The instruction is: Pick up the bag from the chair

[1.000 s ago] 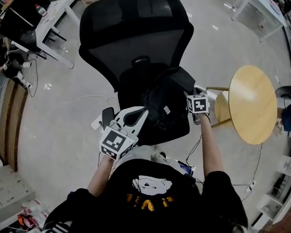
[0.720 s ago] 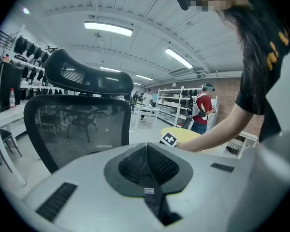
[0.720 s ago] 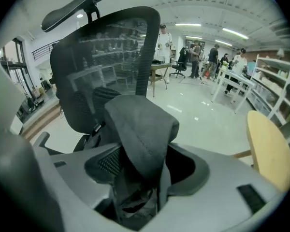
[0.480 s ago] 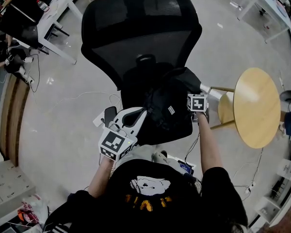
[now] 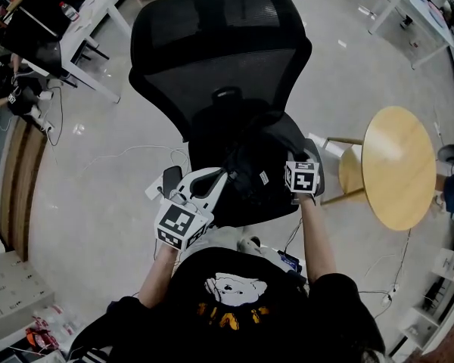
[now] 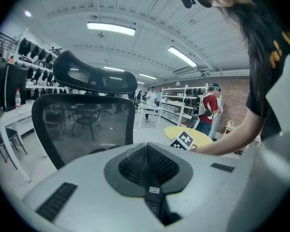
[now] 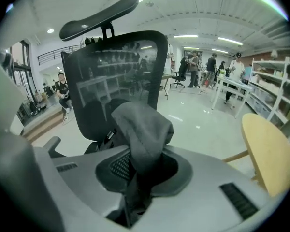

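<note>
A black bag (image 5: 251,169) lies on the seat of a black mesh office chair (image 5: 219,59), seen from above in the head view. My left gripper (image 5: 214,181) sits at the seat's front left, shut on a black strap of the bag (image 6: 153,192) that bears a small label. My right gripper (image 5: 301,177) is at the bag's right side, shut on a bunched fold of the bag's dark fabric (image 7: 142,129) that rises between its jaws. The chair's mesh back (image 7: 116,81) stands behind the fold. Most of the bag is hidden in both gripper views.
A round wooden table (image 5: 398,166) stands close to the chair's right side. A white desk (image 5: 83,21) is at the far left. Cables (image 5: 129,153) trail on the floor by the chair. The chair's left armrest (image 5: 169,178) sits beside my left gripper.
My right gripper has drawn a little left and toward the person, pulling the bag's right side with it. The left gripper has barely moved.
</note>
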A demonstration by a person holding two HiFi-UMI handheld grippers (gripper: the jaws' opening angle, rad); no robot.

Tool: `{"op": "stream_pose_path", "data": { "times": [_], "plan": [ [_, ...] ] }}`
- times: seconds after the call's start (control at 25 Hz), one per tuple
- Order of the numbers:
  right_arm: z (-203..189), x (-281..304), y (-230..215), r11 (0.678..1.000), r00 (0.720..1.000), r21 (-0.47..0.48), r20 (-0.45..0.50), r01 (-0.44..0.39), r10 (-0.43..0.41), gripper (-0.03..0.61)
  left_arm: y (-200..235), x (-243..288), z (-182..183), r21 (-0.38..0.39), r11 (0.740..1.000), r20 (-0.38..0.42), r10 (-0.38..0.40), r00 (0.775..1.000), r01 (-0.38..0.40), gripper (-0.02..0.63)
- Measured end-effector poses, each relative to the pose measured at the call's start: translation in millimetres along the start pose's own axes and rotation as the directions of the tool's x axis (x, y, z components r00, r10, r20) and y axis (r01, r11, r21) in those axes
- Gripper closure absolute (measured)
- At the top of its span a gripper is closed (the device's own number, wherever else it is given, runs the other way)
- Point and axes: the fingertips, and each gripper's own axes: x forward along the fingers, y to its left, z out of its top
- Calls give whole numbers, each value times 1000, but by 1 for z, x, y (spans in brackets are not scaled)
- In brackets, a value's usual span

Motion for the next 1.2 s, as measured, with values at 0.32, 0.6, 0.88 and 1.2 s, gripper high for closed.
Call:
{"op": "stream_pose_path", "data": {
  "times": [0.32, 0.6, 0.88, 1.2],
  "plan": [
    [12, -54, 47, 988, 987, 73, 96, -137, 130, 545, -12, -8, -2, -1, 1000, 1, 14, 1000, -14, 603],
    [31, -109, 68, 976, 968, 78, 169, -202, 186, 549, -31, -19, -2, 7, 1000, 13, 26, 1000, -26, 603],
    [32, -173, 65, 969, 951, 117, 252, -216, 182, 552, -51, -35, -6, 11, 999, 27, 38, 999, -38, 603],
    [37, -257, 69, 965, 904, 76, 376, -252, 206, 554, -79, -55, -3, 36, 998, 69, 53, 996, -55, 603]
  ]
}}
